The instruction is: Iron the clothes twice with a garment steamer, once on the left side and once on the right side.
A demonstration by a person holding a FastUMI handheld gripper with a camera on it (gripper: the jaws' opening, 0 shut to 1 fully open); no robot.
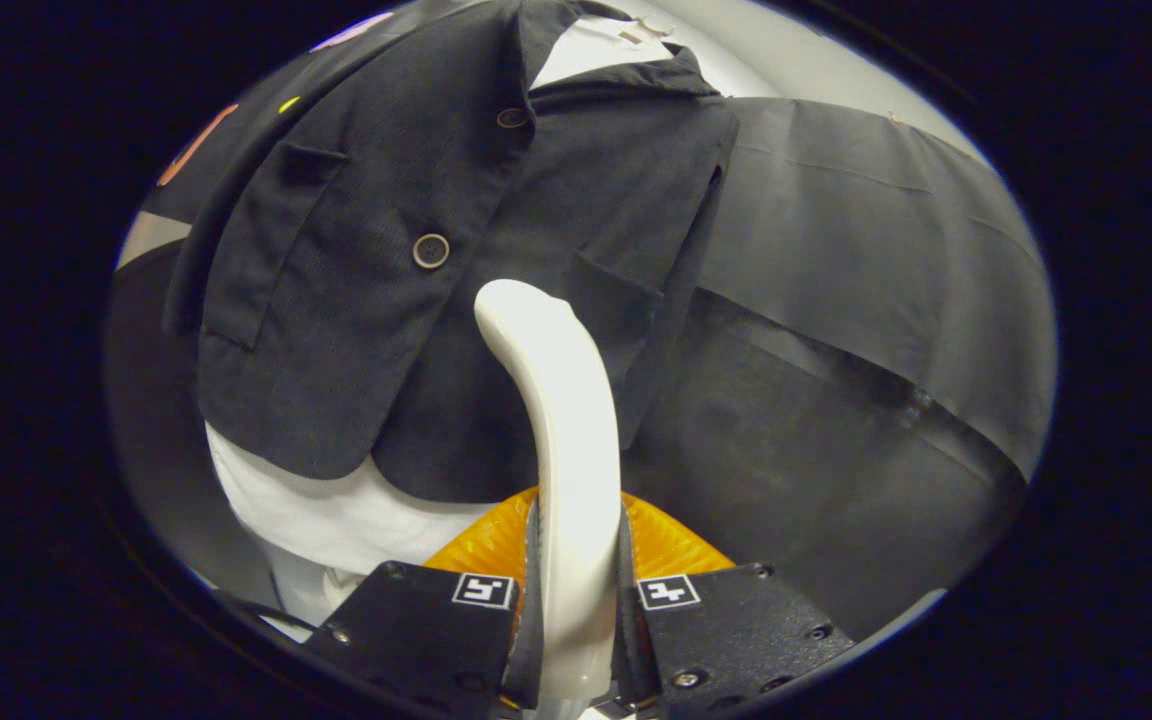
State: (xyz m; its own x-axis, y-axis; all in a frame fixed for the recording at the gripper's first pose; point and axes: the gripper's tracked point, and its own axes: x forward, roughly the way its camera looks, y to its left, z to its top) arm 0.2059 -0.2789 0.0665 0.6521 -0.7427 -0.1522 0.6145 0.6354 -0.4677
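- Between the fingers of the gripper [576, 600], the white handle of the steamer [561, 440] stands clamped from both sides, its curved head reaching up to the jacket [386, 300].
- Ahead, the dark jacket hangs buttoned over a white form [336, 520]; the steamer's head sits near the hem, just right of the lower button [430, 250], though contact with the cloth cannot be judged.
- Behind, on the right, dark cloth [866, 260] drapes the booth.
- Judged from the head's position, a pass on the right panel is in hand.
- Next move likely calls for a steady stroke along that panel, head kept flat to the fabric.
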